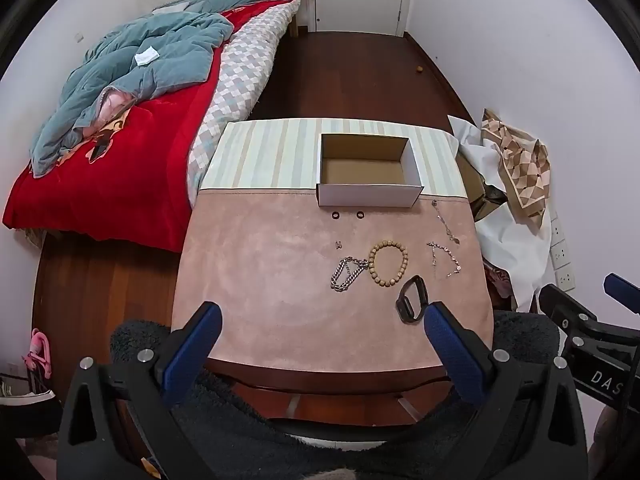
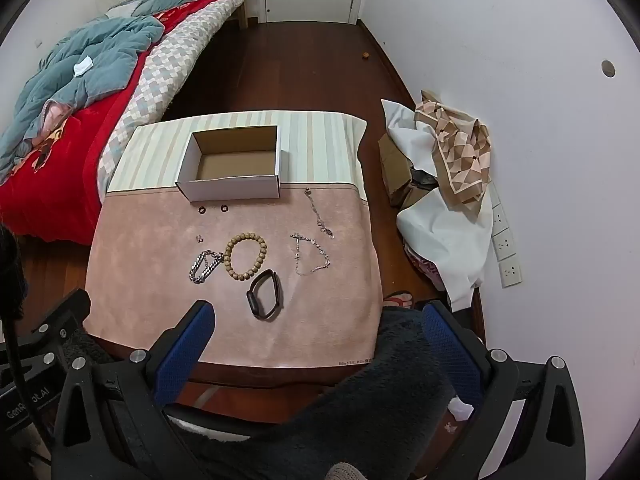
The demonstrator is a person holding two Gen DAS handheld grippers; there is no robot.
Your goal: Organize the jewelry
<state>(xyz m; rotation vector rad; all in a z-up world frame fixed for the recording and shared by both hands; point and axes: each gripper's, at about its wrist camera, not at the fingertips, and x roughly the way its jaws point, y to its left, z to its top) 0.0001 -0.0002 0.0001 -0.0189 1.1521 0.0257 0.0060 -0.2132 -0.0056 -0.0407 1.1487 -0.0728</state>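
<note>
Jewelry lies spread on the pink mat [image 1: 260, 280], beyond both grippers, left [image 1: 322, 338] and right [image 2: 316, 338], whose jaws gape wide and empty. Nearest is the black band [image 2: 265, 295], then the wooden bead bracelet [image 2: 245, 255] touching the silver chain bracelet [image 2: 204, 266], then two small rings [image 2: 213, 209] just before the open cardboard box [image 2: 230, 186].

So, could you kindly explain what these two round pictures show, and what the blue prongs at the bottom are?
Each picture comes from a camera mounted on a hand-held gripper that a person carries; the blue prongs are its fingers. One view is from the left hand-held gripper, the other from the right hand-held gripper. Both stand open and hold nothing. On the pink mat lie a wooden bead bracelet, a silver chain bracelet, a black wristband, two thin chains, two small black rings and an empty cardboard box.
</note>
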